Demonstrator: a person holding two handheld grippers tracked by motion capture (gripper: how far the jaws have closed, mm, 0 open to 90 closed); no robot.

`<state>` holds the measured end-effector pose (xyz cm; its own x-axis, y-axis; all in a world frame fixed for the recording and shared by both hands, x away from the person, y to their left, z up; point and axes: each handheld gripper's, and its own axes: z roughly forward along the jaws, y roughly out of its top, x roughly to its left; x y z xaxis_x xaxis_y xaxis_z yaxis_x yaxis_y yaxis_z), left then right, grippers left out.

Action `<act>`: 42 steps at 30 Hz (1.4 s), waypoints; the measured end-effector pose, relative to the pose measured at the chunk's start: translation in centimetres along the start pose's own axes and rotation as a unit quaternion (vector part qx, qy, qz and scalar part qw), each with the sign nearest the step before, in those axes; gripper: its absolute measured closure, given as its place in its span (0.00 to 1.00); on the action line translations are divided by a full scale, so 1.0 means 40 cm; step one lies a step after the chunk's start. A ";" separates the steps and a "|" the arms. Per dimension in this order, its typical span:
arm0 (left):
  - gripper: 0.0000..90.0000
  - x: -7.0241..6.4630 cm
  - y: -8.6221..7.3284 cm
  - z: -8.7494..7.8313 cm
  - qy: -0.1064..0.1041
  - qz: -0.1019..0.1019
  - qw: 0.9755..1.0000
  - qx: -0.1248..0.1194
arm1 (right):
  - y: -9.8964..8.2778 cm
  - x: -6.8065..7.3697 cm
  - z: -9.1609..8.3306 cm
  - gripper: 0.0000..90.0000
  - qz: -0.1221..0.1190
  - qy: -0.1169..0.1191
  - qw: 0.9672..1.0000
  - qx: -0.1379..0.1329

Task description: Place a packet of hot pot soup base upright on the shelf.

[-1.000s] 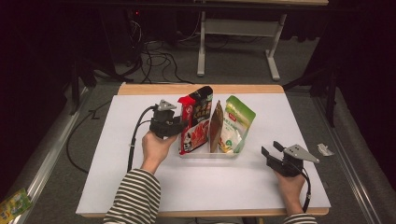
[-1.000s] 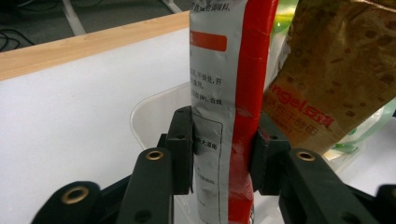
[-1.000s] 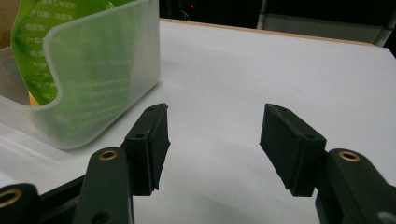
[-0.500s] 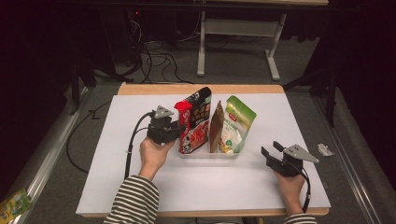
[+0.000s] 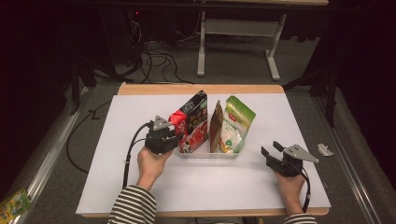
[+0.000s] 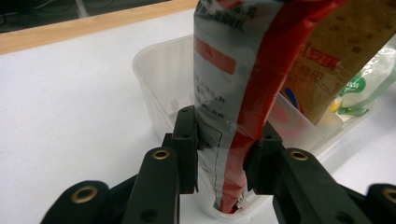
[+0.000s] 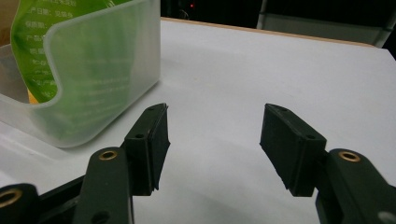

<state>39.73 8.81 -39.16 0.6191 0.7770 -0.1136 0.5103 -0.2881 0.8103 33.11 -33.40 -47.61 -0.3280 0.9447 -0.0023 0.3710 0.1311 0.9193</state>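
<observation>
Red-and-silver snack pouch [image 6: 233, 93]: your left tool [image 6: 223, 154] is clamping it while lowering it into the clear tray [image 6: 159, 74], frame centre; release next. Right tool [image 7: 212, 144] is gaping, empty.

**Counting what the table is holding**

We are counting one clear plastic bin [image 5: 208, 154] and three snack packets standing in it: one red-and-black packet [image 5: 189, 122] at its left end, one brown packet [image 5: 215, 126] mid-bin, one green packet [image 5: 236, 123] at its right end.

The red pouch [image 5: 190, 122] is a red, black and silver snack bag. It stands almost upright and leans a little, with its lower end inside the left end of the clear bin [image 5: 208, 154], beside a brown pouch [image 5: 215, 127].
</observation>
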 end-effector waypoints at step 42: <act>0.51 0.101 -0.123 -0.155 0.036 -0.029 0.996 -0.082 | 0.001 0.001 0.002 0.47 0.003 0.001 1.000 0.007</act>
<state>36.01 16.86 -40.04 0.5438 0.8298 -0.1249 0.4356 -0.1520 0.8872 33.20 -33.34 -47.60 -0.3274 0.9449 0.0045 0.3848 0.1290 0.9140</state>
